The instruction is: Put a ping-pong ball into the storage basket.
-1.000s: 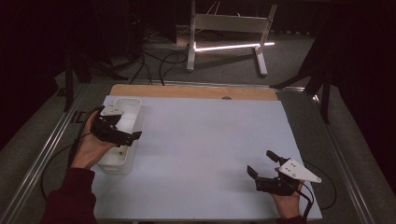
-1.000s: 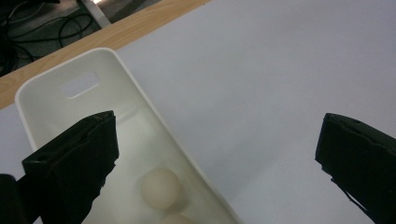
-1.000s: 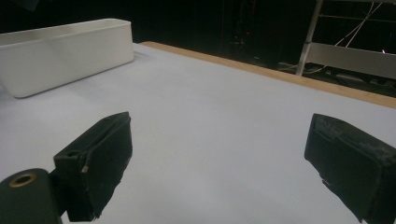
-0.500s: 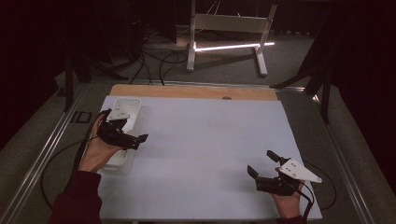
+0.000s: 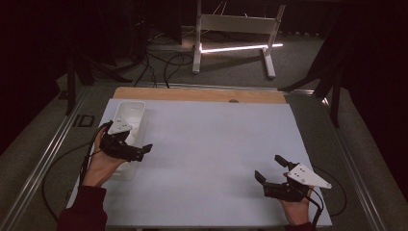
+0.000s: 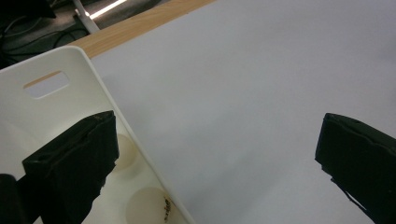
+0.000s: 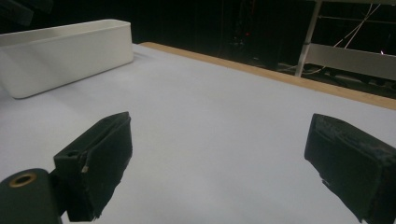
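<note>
Bin first: the white plastic one sits at the left edge of the pale tabletop, in the left middle of the high view, and it is the thing my work turns on. My left tongs hang over its near end, jaws spread wide and gripping nothing. In the left gripper view the bin's rim cuts diagonally through the lower left of the frame, one jaw inside the wall line and the other out over bare sheet. A slot handle shows in the bin's end wall at the upper left of that view. On the bin floor, low in the frame, lie two pale round things; they look like small balls, though I cannot be sure.

My right tongs rest at the lower right of the high view, released as well, well apart from the bin. From the right gripper view the bin's outer wall stands in the upper left, far across the sheet.

As I judge it, nothing has been lifted out yet: the round things are in the bin, the sheet carries nothing else, and the picking remains to do.

One round thing bears a small dark mark, too blurred to read. I find no other writing.
</note>
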Tool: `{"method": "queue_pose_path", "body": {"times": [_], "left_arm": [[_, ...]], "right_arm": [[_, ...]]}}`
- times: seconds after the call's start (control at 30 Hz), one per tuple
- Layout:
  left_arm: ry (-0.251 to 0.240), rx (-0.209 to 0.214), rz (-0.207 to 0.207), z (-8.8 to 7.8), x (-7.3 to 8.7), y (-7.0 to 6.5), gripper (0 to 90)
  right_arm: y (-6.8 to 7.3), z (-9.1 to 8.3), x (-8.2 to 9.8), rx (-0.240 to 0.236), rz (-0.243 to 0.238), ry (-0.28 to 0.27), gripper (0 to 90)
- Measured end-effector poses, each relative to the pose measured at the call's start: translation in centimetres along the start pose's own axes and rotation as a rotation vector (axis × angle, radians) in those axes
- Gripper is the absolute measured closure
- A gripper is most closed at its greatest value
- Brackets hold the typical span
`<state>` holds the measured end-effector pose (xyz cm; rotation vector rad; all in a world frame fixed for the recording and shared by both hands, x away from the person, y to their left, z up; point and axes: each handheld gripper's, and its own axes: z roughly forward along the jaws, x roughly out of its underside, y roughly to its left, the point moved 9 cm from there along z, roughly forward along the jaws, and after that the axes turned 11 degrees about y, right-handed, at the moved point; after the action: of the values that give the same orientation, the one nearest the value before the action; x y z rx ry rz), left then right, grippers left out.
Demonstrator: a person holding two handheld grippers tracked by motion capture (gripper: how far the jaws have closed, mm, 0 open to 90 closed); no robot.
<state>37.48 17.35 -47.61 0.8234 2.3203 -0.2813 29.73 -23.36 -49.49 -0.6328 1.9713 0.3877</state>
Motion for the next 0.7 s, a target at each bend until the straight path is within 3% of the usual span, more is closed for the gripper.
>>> {"method": "queue_pose_path", "body": {"times": [0.53,0.7], "left_arm": [[-0.113,-0.042,-0.023,-0.8,2.0,-1.2,0.3],[-0.18,-0.034,-0.04,-0.9,2.6,-1.3,0.3]], "right_arm": [[0.1,0.2,0.0,-0.004,-0.001,0.001,7.2],[0.1,0.3,0.0,-0.007,-0.002,0.004,7.2]]}}
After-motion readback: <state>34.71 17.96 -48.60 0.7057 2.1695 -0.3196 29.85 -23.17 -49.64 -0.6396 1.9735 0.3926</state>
